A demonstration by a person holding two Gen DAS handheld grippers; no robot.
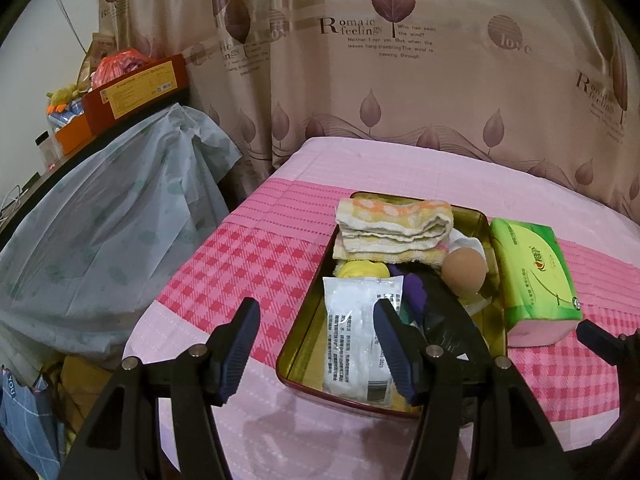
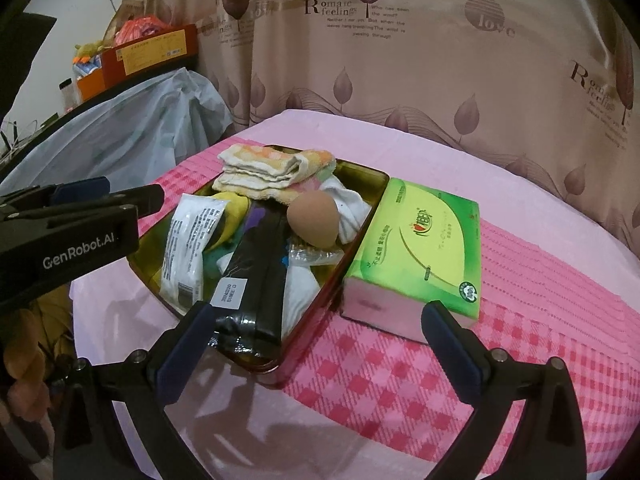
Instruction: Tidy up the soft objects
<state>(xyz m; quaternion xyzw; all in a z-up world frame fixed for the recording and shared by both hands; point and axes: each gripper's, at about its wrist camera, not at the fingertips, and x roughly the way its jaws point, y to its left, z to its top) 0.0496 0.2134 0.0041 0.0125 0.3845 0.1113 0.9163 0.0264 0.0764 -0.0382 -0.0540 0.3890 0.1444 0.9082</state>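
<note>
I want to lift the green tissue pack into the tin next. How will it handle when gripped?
The green tissue pack looks soft-wrapped, so it would probably dent under the fingers and feel light. Its glossy film may be slightly slippery. It lies flat on the pink cloth against the tin, so it seems unlikely to roll or tip.

Tin [image 1: 308, 332] on the bed [image 1: 248, 264], folded towel [image 1: 394, 226] at its far end, sachet [image 1: 356, 340] near left inside, tissue pack [image 1: 536, 280] just right of the tin.
</note>
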